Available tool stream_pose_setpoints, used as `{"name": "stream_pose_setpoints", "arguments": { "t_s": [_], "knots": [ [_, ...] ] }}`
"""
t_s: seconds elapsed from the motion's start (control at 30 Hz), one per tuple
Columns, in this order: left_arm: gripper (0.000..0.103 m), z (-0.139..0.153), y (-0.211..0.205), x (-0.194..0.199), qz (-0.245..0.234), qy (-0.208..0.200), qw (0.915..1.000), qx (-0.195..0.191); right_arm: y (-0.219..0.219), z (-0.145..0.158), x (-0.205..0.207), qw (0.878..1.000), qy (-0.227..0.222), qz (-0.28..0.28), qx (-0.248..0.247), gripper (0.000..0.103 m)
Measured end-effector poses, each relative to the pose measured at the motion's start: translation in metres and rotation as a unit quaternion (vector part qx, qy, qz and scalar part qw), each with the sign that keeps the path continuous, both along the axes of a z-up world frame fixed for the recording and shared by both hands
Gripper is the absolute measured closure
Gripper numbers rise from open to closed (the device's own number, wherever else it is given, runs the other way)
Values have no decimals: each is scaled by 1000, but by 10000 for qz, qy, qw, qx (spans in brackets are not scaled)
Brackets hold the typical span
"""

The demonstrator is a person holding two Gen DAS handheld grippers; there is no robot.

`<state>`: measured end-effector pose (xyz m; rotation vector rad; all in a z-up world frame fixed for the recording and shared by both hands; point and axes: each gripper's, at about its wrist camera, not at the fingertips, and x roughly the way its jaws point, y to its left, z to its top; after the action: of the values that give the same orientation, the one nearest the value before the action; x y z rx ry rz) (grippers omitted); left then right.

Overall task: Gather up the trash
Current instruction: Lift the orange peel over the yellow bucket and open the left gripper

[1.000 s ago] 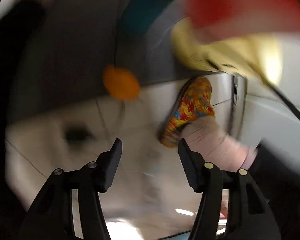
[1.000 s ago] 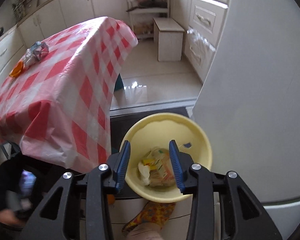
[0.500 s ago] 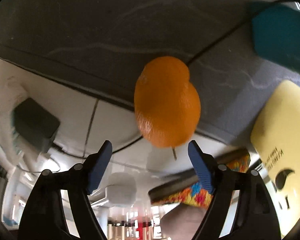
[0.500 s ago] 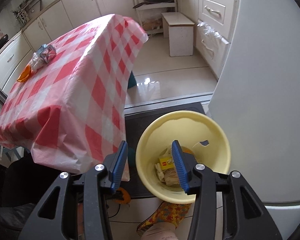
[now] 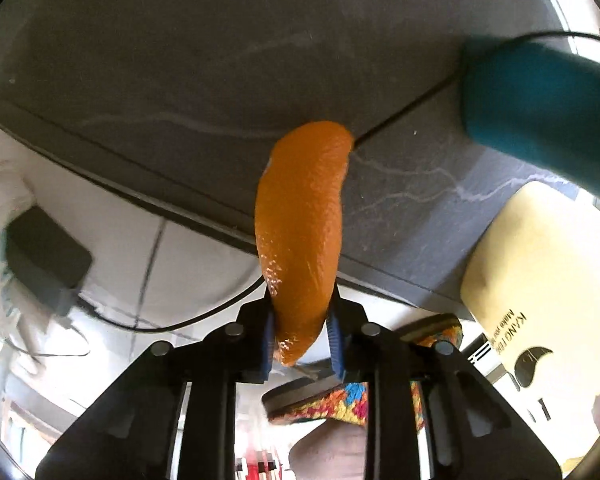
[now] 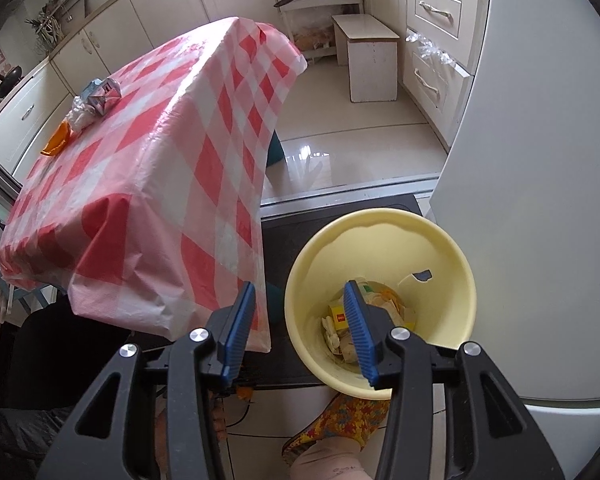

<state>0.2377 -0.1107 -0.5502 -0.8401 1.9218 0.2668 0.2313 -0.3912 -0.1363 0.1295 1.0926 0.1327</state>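
Your left gripper (image 5: 300,338) has its jaws clenched on the orange peel (image 5: 302,232), pinching it at its lower end. The peel's long axis runs straight out from the jaws, so most of it sticks out ahead of the fingertips over the dark mat (image 5: 180,80) on the floor, unsupported.

Your right gripper (image 6: 300,328) hangs with its jaws released and nothing between them, above the yellow bin (image 6: 380,232), which already holds wrappers and scraps at the bottom.

The relation that matters next is peel to bin. In the left wrist view the bin's pale wall sits to the right of the jaws and close by, beside the patterned slipper (image 5: 340,404). So the peel probably needs to travel up and to the right until it clears the rim and its free end points down into the opening.

More rubbish waits on the checked desk (image 6: 160,160): a crumpled carton (image 6: 100,94) and another orange scrap (image 6: 56,140), well apart from both grippers.
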Motion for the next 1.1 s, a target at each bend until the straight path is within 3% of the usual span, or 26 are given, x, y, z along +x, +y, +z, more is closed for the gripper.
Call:
{"name": "stream_pose_setpoints", "arguments": {
  "t_s": [0.17, 0.27, 0.37, 0.57, 0.63, 0.77, 0.97, 1.1],
  "knots": [
    [83, 39, 2, -11, -565, -120, 9983, 15, 4, 0, -2, 9998, -44, 72, -152, 58],
    [83, 91, -7, -15, -1131, -394, 9926, -221, 3, -5, -2, 9994, -5, 53, -353, 58],
    [83, 151, -22, -26, -1701, -828, 9808, -469, -1, -14, -1, 9983, 114, 26, -576, 58],
    [83, 259, -34, -60, -2368, -1910, 9509, -570, 2, -45, -7, 9897, 399, 238, -1356, 58],
    [83, 295, -30, -67, -2548, -2400, 9356, -456, 6, -52, -11, 9860, 439, 356, -1568, 58],
    [83, 362, -20, -77, -2899, -3365, 8959, -74, 14, -60, -16, 9807, 463, 586, -1809, 58],
    [83, 431, -20, -60, -2934, -4253, 8561, 117, 30, -57, -27, 9755, 266, 975, -1953, 55],
    [83, 450, -27, -37, -2923, -4511, 8431, 136, 33, -46, -32, 9763, 45, 1060, -1889, 51]
  ]
}}
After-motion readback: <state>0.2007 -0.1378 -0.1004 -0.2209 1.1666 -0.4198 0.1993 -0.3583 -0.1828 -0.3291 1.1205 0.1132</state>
